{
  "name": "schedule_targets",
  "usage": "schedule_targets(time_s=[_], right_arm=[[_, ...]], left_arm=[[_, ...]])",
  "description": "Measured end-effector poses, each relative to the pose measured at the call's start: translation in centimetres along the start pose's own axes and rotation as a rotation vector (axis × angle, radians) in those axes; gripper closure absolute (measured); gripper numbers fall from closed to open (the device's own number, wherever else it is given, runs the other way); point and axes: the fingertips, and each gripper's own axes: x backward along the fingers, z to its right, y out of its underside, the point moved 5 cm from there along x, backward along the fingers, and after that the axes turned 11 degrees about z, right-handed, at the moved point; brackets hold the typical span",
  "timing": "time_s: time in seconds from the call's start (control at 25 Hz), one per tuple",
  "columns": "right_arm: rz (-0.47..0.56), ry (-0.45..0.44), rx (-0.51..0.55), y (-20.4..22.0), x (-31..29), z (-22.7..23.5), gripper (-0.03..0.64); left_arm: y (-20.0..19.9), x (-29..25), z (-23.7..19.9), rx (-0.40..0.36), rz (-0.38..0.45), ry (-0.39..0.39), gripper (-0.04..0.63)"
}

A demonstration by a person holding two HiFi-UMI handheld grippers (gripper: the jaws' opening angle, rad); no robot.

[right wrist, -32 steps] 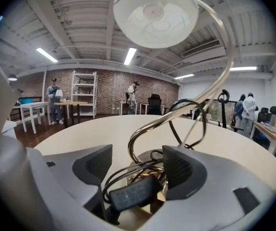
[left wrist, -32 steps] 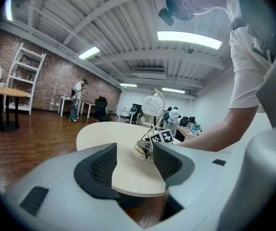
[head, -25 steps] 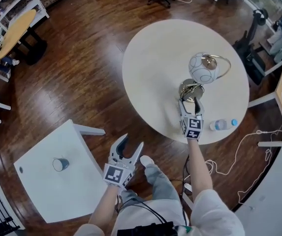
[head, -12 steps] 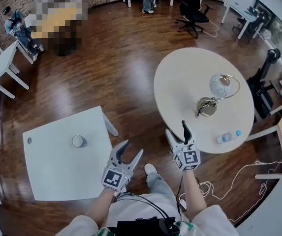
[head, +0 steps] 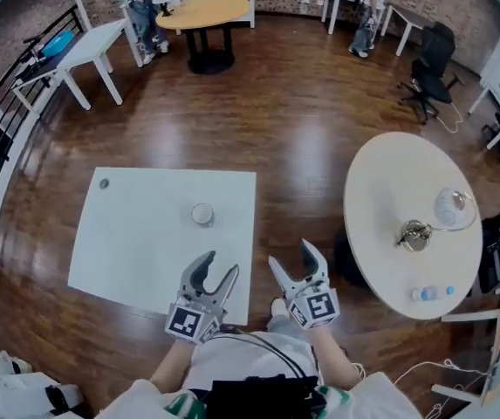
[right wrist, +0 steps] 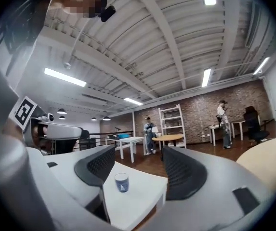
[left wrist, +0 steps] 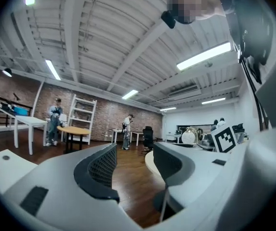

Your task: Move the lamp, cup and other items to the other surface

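Fingers of your left gripper (head: 214, 273) are spread wide with nothing between them; its own view shows only the wooden floor (left wrist: 128, 165) through the gap. Your right gripper (head: 295, 264) is also parted and empty, though its jaws have just been closing a little. You hold both level in front of you, the left over the near edge of the white square table (head: 136, 260) and the right over the floor between the two tables.

The cup (head: 202, 214) stands upright on that white table, right of its middle. In the right gripper view it appears in the gap between the jaws but well beyond them. The lamp (head: 433, 221) is on the round table (head: 380, 190) at your right. A bottle (head: 428, 293) lies near that table's near edge, apart from the lamp.
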Motion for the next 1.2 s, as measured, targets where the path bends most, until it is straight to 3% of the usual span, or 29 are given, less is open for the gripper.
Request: schedule_targets(time_s=[0.12,0.24,0.48,0.76,0.88,1.04,1.2], right_arm=[[0.002,-0.093,-0.019,0.4,-2.4,-3.4,0.296],[0.033,-0.159,0.025,0.1,-4.1,-6.1,0.304],[-0.01,-0.273,0.022,2.0,-6.2,-9.3,0.307],[-0.122,-0.322,-0.031,6.9,-8.0,-9.9,0.312],[-0.189,-0.295,-0.026,10.3,-9.2,-9.7,0.311],[-0.299,-0.238,0.072,14.3,-11.6,-9.7,0.145],[-0.348,-0.211,0.006,19.0,-15.2,-10.3,0.09]], left_arm=[[-1.0,2.9,-2.2,0.019,0.027,-0.084,0.382],[-1.6,4.6,-3.6,0.023,0.044,-0.154,0.382],[-2.6,6.5,-5.1,-0.045,0.03,-0.225,0.383],[-2.1,8.8,-8.0,-0.051,0.041,-0.31,0.382],[-2.1,9.8,-9.5,-0.039,0.034,-0.348,0.382],[-2.1,10.7,-10.9,-0.002,-0.007,-0.364,0.382],[-1.3,12.1,-13.2,-0.004,-0.046,-0.366,0.382]])
